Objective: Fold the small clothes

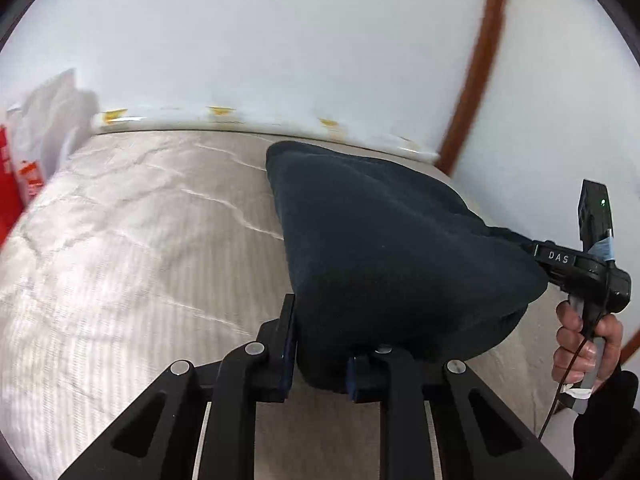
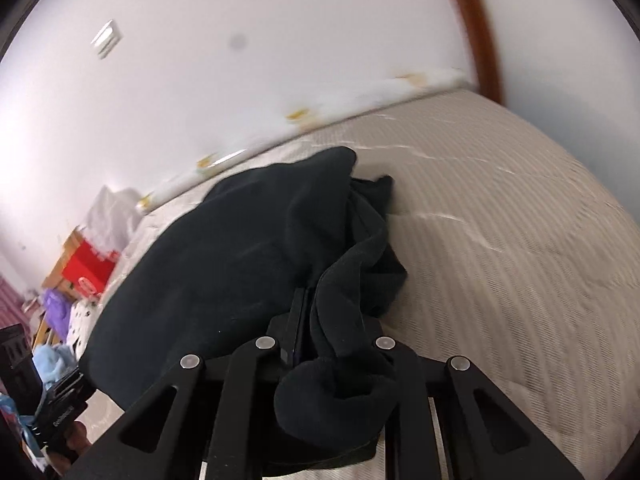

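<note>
A dark fleece garment (image 1: 384,248) hangs stretched between my two grippers, with its far end resting on the striped bed cover (image 1: 140,240). My left gripper (image 1: 320,360) is shut on the garment's near edge, and cloth bulges over its right finger. In the left wrist view my right gripper (image 1: 534,254) pinches the garment's right corner, and a hand (image 1: 584,344) holds its handle. In the right wrist view the garment (image 2: 224,256) is bunched and folded over my right gripper (image 2: 332,332), hiding its right finger. The left gripper's body (image 2: 64,400) shows at the lower left, with its tips under the cloth.
The bed (image 2: 500,220) fills most of both views and meets a white wall (image 1: 280,40). A brown wooden strip (image 1: 480,60) runs up the wall at the right. A red box (image 2: 90,270), a white bag (image 1: 44,120) and coloured clutter (image 2: 60,312) lie past the bed's left end.
</note>
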